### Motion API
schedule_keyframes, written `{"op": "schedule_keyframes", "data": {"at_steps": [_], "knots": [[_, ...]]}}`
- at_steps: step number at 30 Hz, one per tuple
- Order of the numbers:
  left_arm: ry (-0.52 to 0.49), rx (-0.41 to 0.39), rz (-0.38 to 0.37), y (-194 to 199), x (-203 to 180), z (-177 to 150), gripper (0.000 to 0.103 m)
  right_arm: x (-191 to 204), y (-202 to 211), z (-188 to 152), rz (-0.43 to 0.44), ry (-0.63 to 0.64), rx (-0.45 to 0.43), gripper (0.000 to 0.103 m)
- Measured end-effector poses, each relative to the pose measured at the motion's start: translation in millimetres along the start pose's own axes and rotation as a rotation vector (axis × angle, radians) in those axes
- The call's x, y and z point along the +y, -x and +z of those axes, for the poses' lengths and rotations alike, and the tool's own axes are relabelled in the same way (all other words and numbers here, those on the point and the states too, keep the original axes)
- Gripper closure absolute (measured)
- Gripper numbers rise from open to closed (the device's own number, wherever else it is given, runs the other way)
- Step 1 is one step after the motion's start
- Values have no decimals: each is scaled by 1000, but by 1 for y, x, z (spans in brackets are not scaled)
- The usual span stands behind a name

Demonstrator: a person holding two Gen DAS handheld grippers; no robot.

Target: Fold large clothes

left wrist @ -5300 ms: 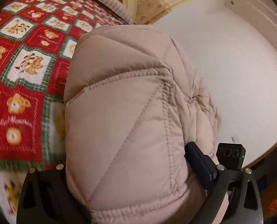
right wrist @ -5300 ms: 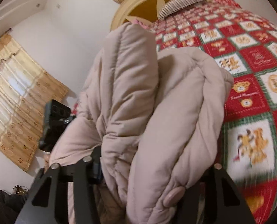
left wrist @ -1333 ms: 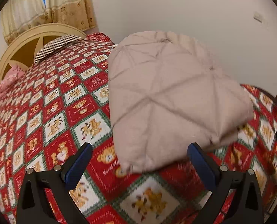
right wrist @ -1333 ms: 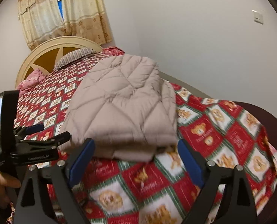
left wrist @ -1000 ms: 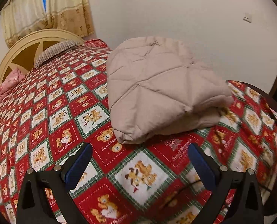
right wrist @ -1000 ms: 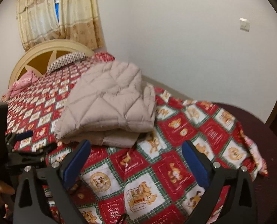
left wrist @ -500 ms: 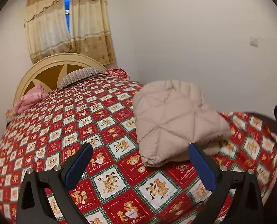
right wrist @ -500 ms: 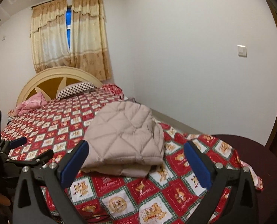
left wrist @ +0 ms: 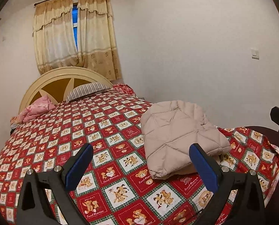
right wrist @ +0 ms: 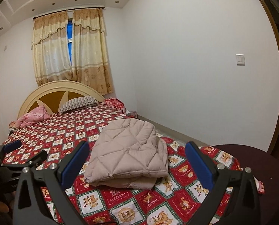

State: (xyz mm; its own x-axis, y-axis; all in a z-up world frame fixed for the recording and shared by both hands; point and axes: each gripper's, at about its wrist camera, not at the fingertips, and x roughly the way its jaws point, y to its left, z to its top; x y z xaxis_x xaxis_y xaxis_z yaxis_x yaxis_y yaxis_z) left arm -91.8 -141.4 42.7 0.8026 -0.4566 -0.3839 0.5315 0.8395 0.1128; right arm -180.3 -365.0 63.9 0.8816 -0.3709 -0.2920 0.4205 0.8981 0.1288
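A beige quilted puffer jacket [left wrist: 179,135] [right wrist: 130,153] lies folded into a thick rectangular bundle on the red bear-patterned bedspread [left wrist: 94,131] [right wrist: 68,131], near the bed's foot by the wall side. My left gripper [left wrist: 141,148] is open, held back above the bedspread, the jacket beyond its right finger. My right gripper [right wrist: 136,146] is open too, with the jacket framed between its blue pads but well beyond them. Neither holds anything. The left gripper's body [right wrist: 13,155] shows at the left edge of the right wrist view.
A cream and brown headboard [left wrist: 62,82] stands at the far end with a striped pillow [left wrist: 87,91] and a pink bundle [left wrist: 36,108]. White wall [right wrist: 195,75] runs along the bed's right side. A dark maroon surface [right wrist: 252,157] lies past the bed's foot corner.
Both grippers let go of the jacket, which now lies folded on the bed. Both have pulled back and risen, so the whole room shows and the jacket looks smaller.
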Motion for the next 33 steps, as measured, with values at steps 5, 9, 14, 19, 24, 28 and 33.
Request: {"op": "schedule_keyframes", "data": {"at_steps": [5, 9, 14, 19, 24, 28, 33], "knots": [[1, 4, 4, -1, 1, 0, 1, 5, -2, -2, -7, 18, 5, 0], [-7, 11, -2, -2, -2, -1, 1, 6, -5, -3, -2, 23, 13, 0], [-20, 17, -6, -2, -6, -2, 1, 4, -4, -3, -6, 10, 15, 0], [-15, 18, -8, -2, -5, -2, 1, 2, -5, -4, -5, 9, 20, 0], [-17, 19, -9, -2, -6, -2, 1, 2, -6, -6, -1, 5, 31, 0], [-14, 22, -8, -2, -7, -3, 1, 2, -7, -6, 0, 3, 35, 0], [-15, 22, -11, -2, -7, -5, 1, 3, -6, -7, -1, -9, 40, 0]]}}
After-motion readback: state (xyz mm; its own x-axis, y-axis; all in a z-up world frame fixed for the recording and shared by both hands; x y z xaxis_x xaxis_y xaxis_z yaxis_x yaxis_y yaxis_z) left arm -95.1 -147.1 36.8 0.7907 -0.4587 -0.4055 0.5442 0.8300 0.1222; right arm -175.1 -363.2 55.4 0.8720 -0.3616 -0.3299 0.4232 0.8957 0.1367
